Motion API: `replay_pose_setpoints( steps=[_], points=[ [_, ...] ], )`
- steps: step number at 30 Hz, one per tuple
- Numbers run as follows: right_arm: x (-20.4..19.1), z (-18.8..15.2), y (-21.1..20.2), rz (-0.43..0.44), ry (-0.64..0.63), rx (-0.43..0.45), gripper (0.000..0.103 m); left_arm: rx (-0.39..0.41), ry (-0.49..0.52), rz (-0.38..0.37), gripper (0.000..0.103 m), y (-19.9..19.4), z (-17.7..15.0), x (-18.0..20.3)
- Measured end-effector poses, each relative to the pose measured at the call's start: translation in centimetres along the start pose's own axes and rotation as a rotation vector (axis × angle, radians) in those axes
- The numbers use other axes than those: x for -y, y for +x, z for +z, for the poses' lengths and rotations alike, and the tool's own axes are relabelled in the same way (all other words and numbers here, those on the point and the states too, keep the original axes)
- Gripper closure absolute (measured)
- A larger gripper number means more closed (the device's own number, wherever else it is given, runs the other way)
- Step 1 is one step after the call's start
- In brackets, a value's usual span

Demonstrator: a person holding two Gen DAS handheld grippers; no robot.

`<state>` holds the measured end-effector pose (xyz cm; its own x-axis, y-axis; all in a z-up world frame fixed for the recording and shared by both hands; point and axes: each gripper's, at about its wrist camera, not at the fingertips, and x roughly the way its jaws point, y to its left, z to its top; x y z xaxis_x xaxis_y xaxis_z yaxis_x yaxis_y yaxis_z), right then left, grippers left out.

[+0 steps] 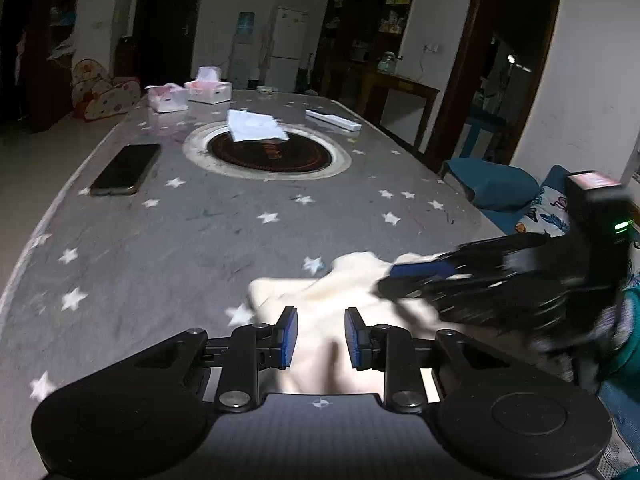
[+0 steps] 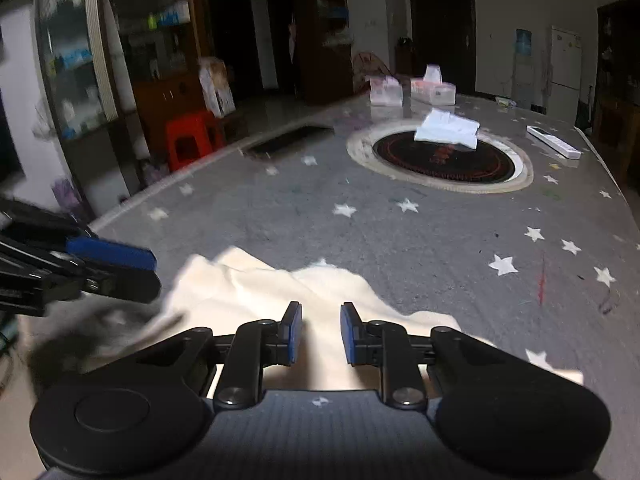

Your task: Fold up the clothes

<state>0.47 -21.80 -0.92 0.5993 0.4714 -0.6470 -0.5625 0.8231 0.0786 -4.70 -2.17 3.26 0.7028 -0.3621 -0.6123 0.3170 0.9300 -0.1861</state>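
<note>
A crumpled cream garment (image 1: pixel 320 320) lies at the near edge of the grey star-patterned table (image 1: pixel 200 240); it also shows in the right wrist view (image 2: pixel 280 296). My left gripper (image 1: pixel 321 338) is open just above the cloth, its blue pads apart with nothing between them. My right gripper (image 2: pixel 321 336) is open over the same cloth. Each gripper shows blurred in the other's view, the right one (image 1: pixel 420 276) at the cloth's right side and the left one (image 2: pixel 120 268) at its left side. A folded white garment (image 1: pixel 256 124) lies on the round inset at the table's middle.
A black phone (image 1: pixel 126 168) lies at the table's left. Pink tissue boxes (image 1: pixel 188 94) stand at the far end, a white remote (image 1: pixel 332 119) at the far right. A blue sofa with cushion (image 1: pixel 500 188) is right of the table. Red stools (image 2: pixel 192 136) stand beyond the table's left edge.
</note>
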Motion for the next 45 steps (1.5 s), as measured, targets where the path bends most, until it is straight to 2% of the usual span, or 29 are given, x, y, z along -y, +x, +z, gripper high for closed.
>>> replay_pose_setpoints(
  steps=[3, 6, 9, 13, 17, 20, 25, 29, 34, 37, 41, 45],
  points=[
    [0.4, -0.1, 0.6, -0.007, 0.016, 0.002, 0.084, -0.006, 0.015, -0.021, 0.076, 1.6, 0.8, 1.0],
    [1.3, -0.5, -1.5, -0.014, 0.056, 0.052, 0.084, -0.013, 0.031, -0.046, 0.075, 3.3, 1.7, 1.9],
    [2.7, -1.5, -3.6, -0.051, 0.082, 0.063, 0.084, -0.026, 0.048, -0.065, 0.074, 5.4, 2.4, 2.6],
    [5.1, -3.4, -4.0, -0.119, 0.123, 0.02, 0.084, -0.064, 0.045, -0.036, 0.074, 8.4, 2.7, 2.7],
    [6.7, -4.3, -5.2, -0.126, 0.161, 0.042, 0.085, -0.065, 0.045, 0.001, 0.073, 9.5, 2.6, 2.4],
    [7.3, -4.9, -7.4, -0.135, 0.165, 0.074, 0.085, -0.061, 0.032, 0.006, 0.073, 9.0, 2.5, 1.9],
    [7.0, -7.0, -11.6, -0.194, 0.138, 0.076, 0.084, -0.007, 0.074, -0.04, 0.073, 5.6, 1.6, 3.2],
    [5.5, -8.2, -13.4, -0.173, 0.119, 0.084, 0.084, 0.013, 0.113, -0.069, 0.072, 3.3, -0.2, 4.7],
    [3.9, -8.6, -12.2, -0.1, 0.108, 0.093, 0.084, -0.016, 0.108, -0.06, 0.072, 3.0, -2.3, 5.0],
    [4.2, -9.4, -10.6, -0.102, 0.11, 0.063, 0.084, -0.028, 0.091, -0.043, 0.072, 3.0, -3.1, 4.5],
    [5.0, -9.0, -11.4, -0.146, 0.145, 0.062, 0.083, -0.017, 0.089, -0.04, 0.072, 2.8, -3.5, 4.0],
    [4.7, -8.0, -11.7, -0.137, 0.13, 0.102, 0.083, -0.011, 0.077, -0.041, 0.072, 2.8, -3.6, 4.0]
  ],
)
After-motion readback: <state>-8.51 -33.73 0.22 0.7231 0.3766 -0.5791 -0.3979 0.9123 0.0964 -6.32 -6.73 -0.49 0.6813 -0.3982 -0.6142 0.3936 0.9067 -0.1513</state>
